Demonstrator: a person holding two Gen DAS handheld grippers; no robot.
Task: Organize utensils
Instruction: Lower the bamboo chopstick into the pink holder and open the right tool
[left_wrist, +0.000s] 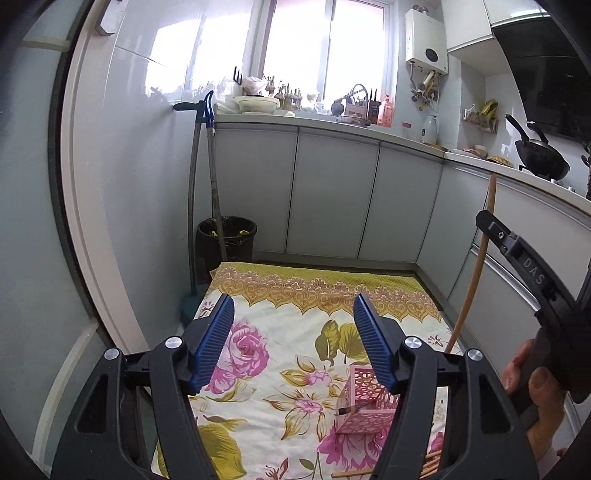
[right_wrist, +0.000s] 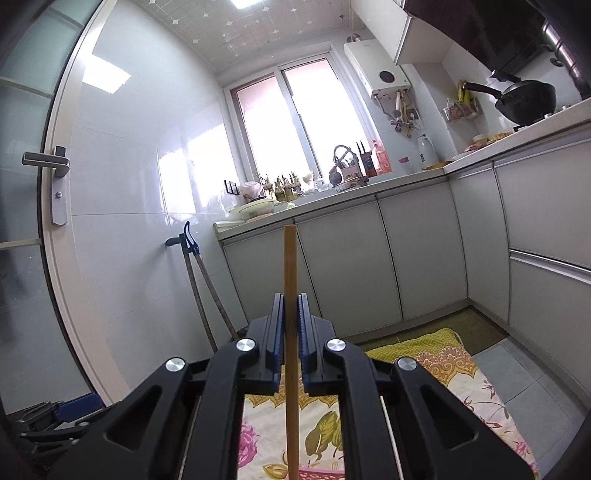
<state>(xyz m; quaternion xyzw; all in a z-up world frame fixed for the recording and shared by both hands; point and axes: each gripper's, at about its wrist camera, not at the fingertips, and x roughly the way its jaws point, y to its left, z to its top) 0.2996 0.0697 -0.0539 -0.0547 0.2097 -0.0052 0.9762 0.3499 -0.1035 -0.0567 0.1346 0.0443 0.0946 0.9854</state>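
Observation:
A pink cut-out holder box (left_wrist: 364, 402) stands on the flowered cloth (left_wrist: 280, 332) on the floor, with a small brush (left_wrist: 354, 409) lying across its rim. My left gripper (left_wrist: 293, 314) is open and empty, hovering above the cloth just left of the box. My right gripper (right_wrist: 291, 306) is shut on a long wooden chopstick (right_wrist: 290, 280), held upright. In the left wrist view the chopstick (left_wrist: 476, 266) stands to the right, its lower end above the box. More wooden chopsticks (left_wrist: 428, 465) lie on the cloth at the bottom right.
Grey kitchen cabinets (left_wrist: 332, 192) run along the back and right. A black bin (left_wrist: 227, 240) and mop handles (left_wrist: 214, 184) stand in the left corner. A wok (left_wrist: 541, 157) sits on the counter. A door (right_wrist: 40, 221) is on the left.

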